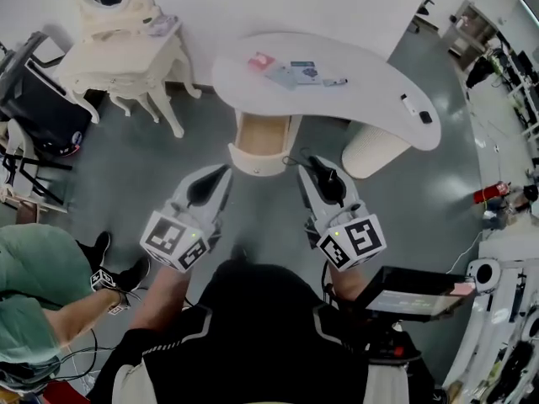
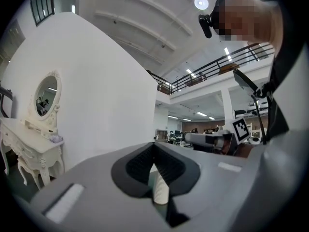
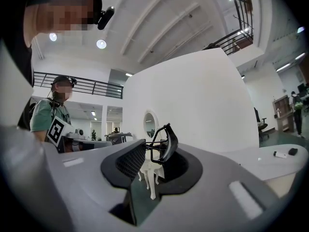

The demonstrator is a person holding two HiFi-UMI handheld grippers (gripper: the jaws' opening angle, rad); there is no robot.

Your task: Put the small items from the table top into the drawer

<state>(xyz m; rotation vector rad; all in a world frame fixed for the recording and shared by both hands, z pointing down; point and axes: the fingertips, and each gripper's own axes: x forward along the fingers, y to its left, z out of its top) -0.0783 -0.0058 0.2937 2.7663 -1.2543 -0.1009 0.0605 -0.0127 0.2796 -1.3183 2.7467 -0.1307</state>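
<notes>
In the head view a white curved table (image 1: 370,82) carries a red item (image 1: 259,60), a bluish packet (image 1: 290,74), a small pen-like piece (image 1: 334,82), a white stick (image 1: 408,103) and a small black object (image 1: 425,117). Under the table's near edge a cream drawer (image 1: 253,165) stands pulled out. My right gripper (image 1: 310,165) hovers just right of the drawer, shut on a black wire-frame clip (image 3: 166,144) that sticks up between its jaws (image 3: 154,153). My left gripper (image 1: 221,175) hangs just left of the drawer, its jaws (image 2: 154,146) together and holding nothing.
A cream vanity with an oval mirror (image 1: 126,49) stands at the back left, with a black chair (image 1: 38,91) beside it. A person in green (image 1: 34,293) sits at the lower left. The table's white pedestal (image 1: 375,150) is right of the drawer.
</notes>
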